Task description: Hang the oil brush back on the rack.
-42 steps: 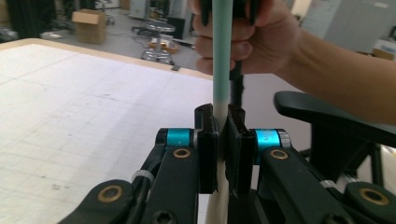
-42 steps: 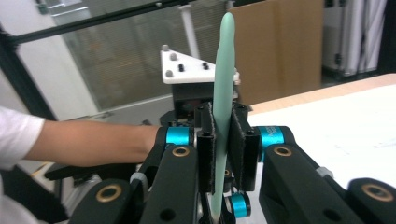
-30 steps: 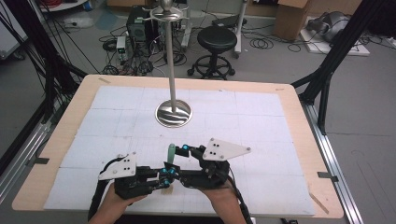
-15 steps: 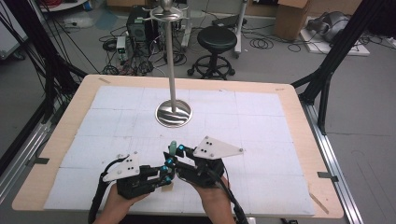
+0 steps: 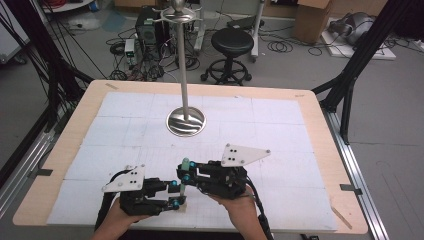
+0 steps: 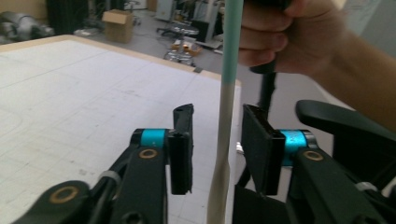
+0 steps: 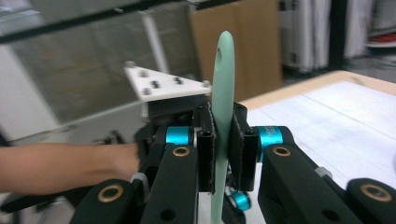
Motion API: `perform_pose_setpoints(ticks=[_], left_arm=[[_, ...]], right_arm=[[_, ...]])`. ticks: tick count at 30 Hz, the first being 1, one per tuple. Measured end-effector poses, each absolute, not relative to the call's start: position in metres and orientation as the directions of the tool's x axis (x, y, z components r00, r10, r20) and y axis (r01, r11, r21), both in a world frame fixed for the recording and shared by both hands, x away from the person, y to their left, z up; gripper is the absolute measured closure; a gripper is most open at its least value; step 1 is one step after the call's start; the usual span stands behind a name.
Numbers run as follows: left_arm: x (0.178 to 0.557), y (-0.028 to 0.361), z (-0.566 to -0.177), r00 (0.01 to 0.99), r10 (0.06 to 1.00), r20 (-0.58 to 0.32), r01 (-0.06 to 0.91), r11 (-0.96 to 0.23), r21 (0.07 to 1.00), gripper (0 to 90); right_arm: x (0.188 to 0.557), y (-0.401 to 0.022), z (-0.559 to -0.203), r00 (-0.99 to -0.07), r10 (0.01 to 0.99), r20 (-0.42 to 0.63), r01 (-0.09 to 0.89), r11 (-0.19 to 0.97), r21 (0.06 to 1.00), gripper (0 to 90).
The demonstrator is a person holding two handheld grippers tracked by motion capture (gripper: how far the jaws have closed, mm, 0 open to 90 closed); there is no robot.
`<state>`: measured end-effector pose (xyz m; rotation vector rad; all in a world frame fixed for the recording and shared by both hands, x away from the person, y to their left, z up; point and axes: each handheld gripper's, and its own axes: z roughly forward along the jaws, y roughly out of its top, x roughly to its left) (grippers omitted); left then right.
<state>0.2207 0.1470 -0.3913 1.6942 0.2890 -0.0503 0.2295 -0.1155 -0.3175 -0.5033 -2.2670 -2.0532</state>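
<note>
My right gripper [image 5: 184, 172] is shut on a slim utensil [image 5: 185, 162] with a pale green handle and a cream lower part, held roughly upright near the table's front edge. In the right gripper view the green handle [image 7: 223, 79] rises between the closed pads of my right gripper [image 7: 223, 122]. My left gripper [image 5: 173, 193] sits just left of it. In the left gripper view the utensil's shaft [image 6: 228, 98] runs down through my left gripper [image 6: 217, 128], whose jaws stand open with a gap on each side.
A metal stand with a round shiny base [image 5: 186, 121] and a tall pole [image 5: 182, 60] rises at the table's middle back. White gridded paper [image 5: 280, 125] covers the wooden tabletop [image 5: 320, 130]. A stool and cables lie on the floor beyond.
The right gripper has shifted and turned slightly with the utensil still in it. The left gripper has stayed almost in place beside it.
</note>
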Motion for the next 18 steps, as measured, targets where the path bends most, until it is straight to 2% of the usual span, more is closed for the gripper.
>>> perform_pose_setpoints(ticks=[4,10,18], left_arm=[[0.221,0.149,-0.391,0.972,0.089,-0.218,0.227,-0.102,0.969,56.9],[0.222,0.149,-0.391,0.969,-0.007,-0.245,0.244,-0.081,0.966,54.0],[0.223,0.146,-0.393,0.96,-0.087,-0.265,0.257,-0.089,0.962,54.8]], right_arm=[[0.233,-0.119,-0.319,-0.96,0.127,0.248,0.259,0.081,0.962,82.7],[0.239,-0.12,-0.324,-0.964,0.013,0.266,0.266,0.079,0.961,82.8],[0.245,-0.117,-0.328,-0.954,-0.132,0.271,0.266,0.052,0.963,82.7]])
